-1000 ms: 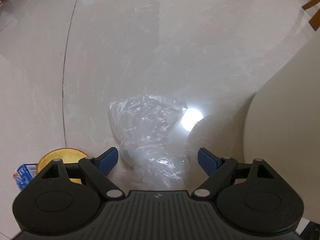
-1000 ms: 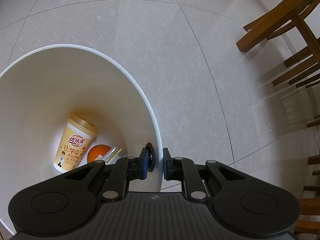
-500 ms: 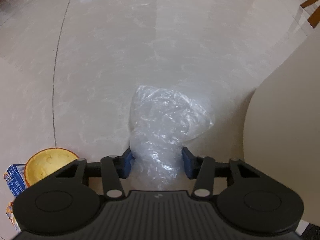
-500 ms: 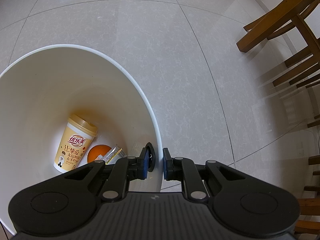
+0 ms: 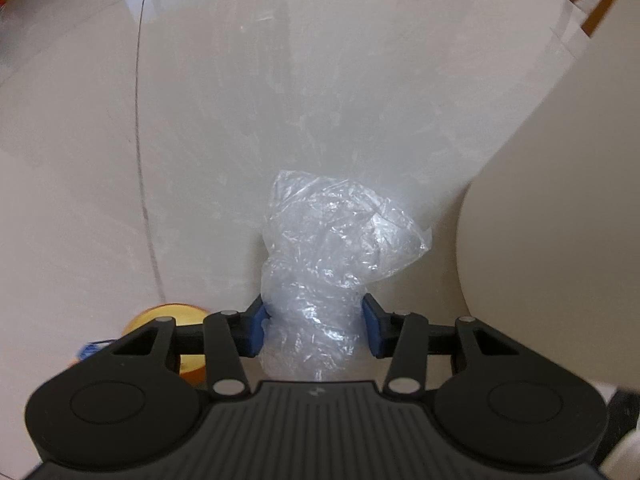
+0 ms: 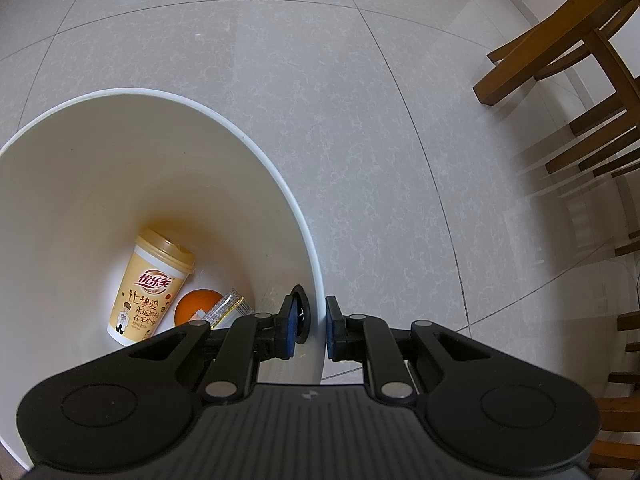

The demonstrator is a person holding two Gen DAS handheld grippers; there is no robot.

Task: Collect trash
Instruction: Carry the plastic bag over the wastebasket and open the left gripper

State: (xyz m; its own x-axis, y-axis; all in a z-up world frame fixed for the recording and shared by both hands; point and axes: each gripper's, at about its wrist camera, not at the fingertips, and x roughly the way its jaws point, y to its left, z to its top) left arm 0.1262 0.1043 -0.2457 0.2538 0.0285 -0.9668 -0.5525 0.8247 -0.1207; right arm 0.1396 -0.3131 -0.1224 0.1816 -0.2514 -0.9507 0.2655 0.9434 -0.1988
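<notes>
In the left wrist view my left gripper (image 5: 314,330) is shut on a crumpled clear plastic bag (image 5: 340,248), which hangs lifted off the tiled floor with its top bulging past the blue pads. The cream outer wall of the trash bin (image 5: 560,220) fills the right side. In the right wrist view my right gripper (image 6: 310,330) is shut on the white rim of the trash bin (image 6: 256,148), one pad inside the wall and one outside. Inside the bin lie a milk-tea cup (image 6: 150,284), an orange lid (image 6: 198,306) and a small wrapper (image 6: 226,310).
A yellow bowl (image 5: 176,332) and a blue carton (image 5: 94,348) lie on the floor at the lower left of the left wrist view. Wooden chair legs (image 6: 560,64) stand to the right of the bin. Grey grout lines cross the glossy floor.
My left gripper went from open around the bag to shut on it, then rose with the bag off the floor. The right gripper and the bin stayed still.
</notes>
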